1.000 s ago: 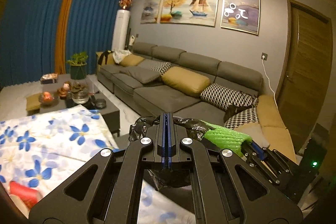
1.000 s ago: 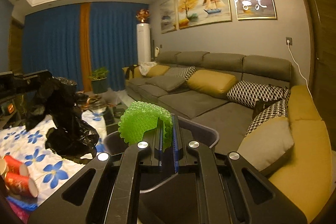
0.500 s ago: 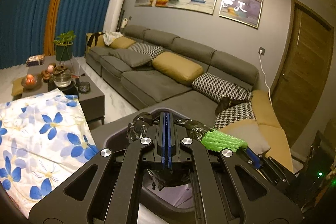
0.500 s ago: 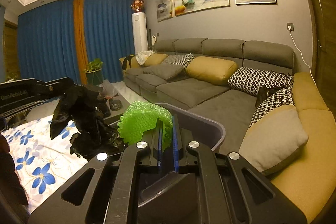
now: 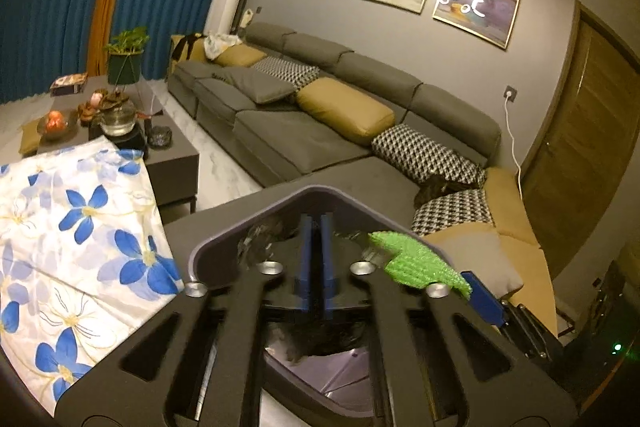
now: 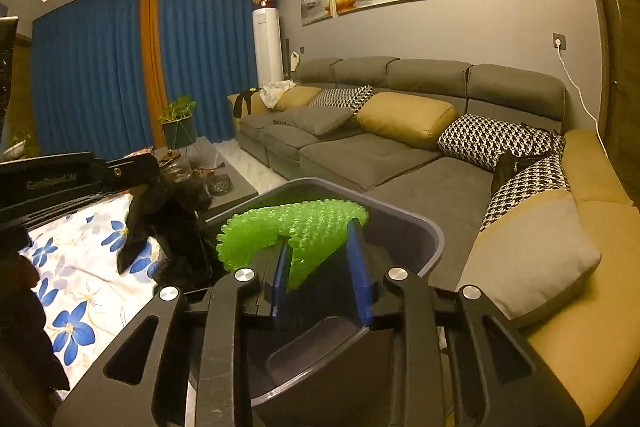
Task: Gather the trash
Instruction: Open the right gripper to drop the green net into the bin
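Note:
A grey trash bin [image 5: 224,227] [image 6: 420,223] stands below both grippers. My left gripper [image 5: 316,251] is over the bin's mouth, its blue fingers nearly together on a crumpled black plastic bag [image 5: 260,239] that hangs into the bin; the bag also shows in the right wrist view [image 6: 160,215]. My right gripper [image 6: 320,259] is open above the bin, with a green bubble-wrap sheet [image 6: 292,227] loose between its parted fingers; the sheet also shows in the left wrist view [image 5: 416,263].
A table with a white cloth with blue flowers [image 5: 72,227] lies left of the bin. A dark coffee table [image 5: 168,151] with a plant and bowls stands behind it. A long grey sofa [image 5: 320,131] with cushions fills the right side.
Both grippers have moved lower over the bin. The right gripper's fingers have parted and released the green bubble wrap. The left gripper's fingers show a slight gap on the black bag.

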`<action>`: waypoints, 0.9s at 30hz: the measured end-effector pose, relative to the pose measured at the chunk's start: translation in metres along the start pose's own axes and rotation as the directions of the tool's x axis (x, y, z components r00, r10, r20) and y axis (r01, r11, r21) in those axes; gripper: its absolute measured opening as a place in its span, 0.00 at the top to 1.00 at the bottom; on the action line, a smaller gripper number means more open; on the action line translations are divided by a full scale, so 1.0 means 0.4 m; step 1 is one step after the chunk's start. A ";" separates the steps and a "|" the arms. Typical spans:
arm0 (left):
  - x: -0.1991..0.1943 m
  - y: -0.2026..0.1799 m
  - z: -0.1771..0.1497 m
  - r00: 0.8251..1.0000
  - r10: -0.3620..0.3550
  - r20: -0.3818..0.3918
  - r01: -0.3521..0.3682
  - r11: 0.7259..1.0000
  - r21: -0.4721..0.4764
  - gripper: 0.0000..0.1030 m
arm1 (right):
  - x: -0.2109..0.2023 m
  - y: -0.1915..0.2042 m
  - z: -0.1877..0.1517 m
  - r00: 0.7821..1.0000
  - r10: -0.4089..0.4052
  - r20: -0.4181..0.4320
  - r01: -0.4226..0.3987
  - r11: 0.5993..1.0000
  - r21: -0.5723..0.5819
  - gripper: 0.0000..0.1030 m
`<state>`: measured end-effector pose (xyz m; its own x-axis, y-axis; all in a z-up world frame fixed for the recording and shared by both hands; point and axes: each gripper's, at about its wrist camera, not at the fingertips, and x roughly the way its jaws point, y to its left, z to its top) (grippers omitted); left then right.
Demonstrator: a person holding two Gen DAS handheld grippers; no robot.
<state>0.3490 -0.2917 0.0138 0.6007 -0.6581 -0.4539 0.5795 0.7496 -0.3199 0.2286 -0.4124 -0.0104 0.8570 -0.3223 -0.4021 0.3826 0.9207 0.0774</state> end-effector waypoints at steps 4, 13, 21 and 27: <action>-0.017 0.017 -0.013 0.999 0.027 0.032 -0.027 0.999 -0.017 0.31 | 0.004 0.004 -0.002 1.000 0.006 -0.001 -0.006 1.000 -0.011 0.64; -0.109 0.045 -0.014 0.982 0.173 0.079 -0.170 0.985 -0.038 0.14 | 0.010 0.000 -0.011 1.000 -0.005 -0.027 0.005 1.000 -0.015 0.44; -0.244 0.055 -0.038 0.963 0.240 0.120 -0.233 0.970 -0.066 0.14 | 0.024 0.016 -0.069 0.994 -0.049 -0.099 0.043 0.997 -0.061 0.35; -0.362 0.044 -0.069 0.945 0.280 0.168 -0.273 0.960 -0.063 0.14 | 0.014 0.004 -0.111 0.984 -0.081 -0.158 0.067 0.994 -0.092 0.30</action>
<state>0.2568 -0.1813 0.0510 0.8225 -0.4239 -0.3793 0.3575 0.9039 -0.2349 0.2186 -0.4028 -0.0530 0.7575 -0.3571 -0.5465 0.4061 0.9132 -0.0338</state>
